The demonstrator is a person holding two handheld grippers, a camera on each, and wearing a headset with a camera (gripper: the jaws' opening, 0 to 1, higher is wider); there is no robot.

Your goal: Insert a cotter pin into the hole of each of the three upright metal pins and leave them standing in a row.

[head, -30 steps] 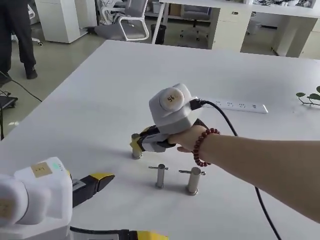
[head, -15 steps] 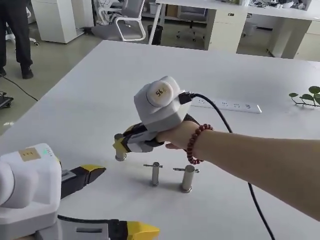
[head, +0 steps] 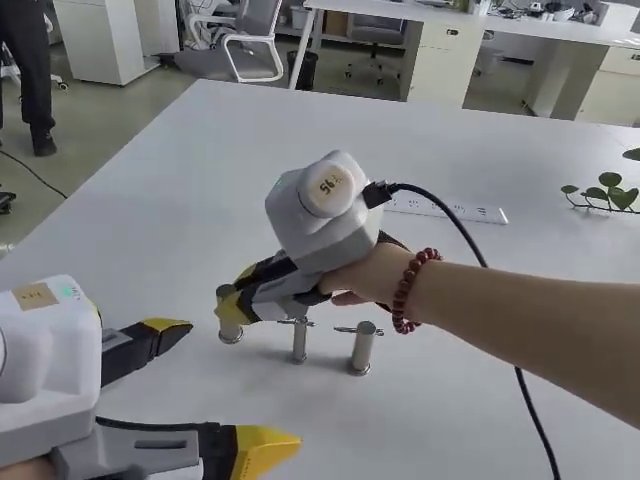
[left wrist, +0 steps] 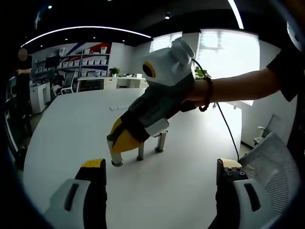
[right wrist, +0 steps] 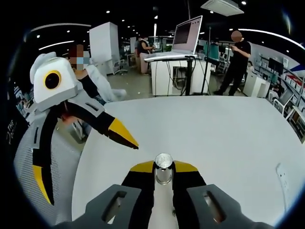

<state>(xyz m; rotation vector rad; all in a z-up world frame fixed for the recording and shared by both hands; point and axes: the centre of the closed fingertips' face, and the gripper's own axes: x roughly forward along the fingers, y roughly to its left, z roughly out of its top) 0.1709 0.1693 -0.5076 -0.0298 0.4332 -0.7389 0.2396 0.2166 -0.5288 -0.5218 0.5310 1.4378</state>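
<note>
Closest to the person, the left tool hangs over the near part of the surface. Its jaws are spread wide with nothing between them. It seems to be parked just short of the row, free to steady a piece or fetch one.

Just beyond it the row runs roughly left to right, well in from the surface's left edge. The right tool, held across from the right, is clamped on the left metal pin near its top. The right gripper view shows the pin's round head pinched between the two yellow tips. That grip probably keeps the pin upright and in line with its neighbours.

The middle metal pin stands free with a cotter pin crosswise through its upper hole. The right metal pin carries a second cotter pin the same way. Whether the held pin has one yet cannot be told, because the tool covers its upper part. If it has none, it is likely the last of the three to finish.

A black cable arcs off the back of the right tool. Farther toward the far edge a power strip lies flat, well apart from the row. A leafy sprig sits near the right edge.
</note>
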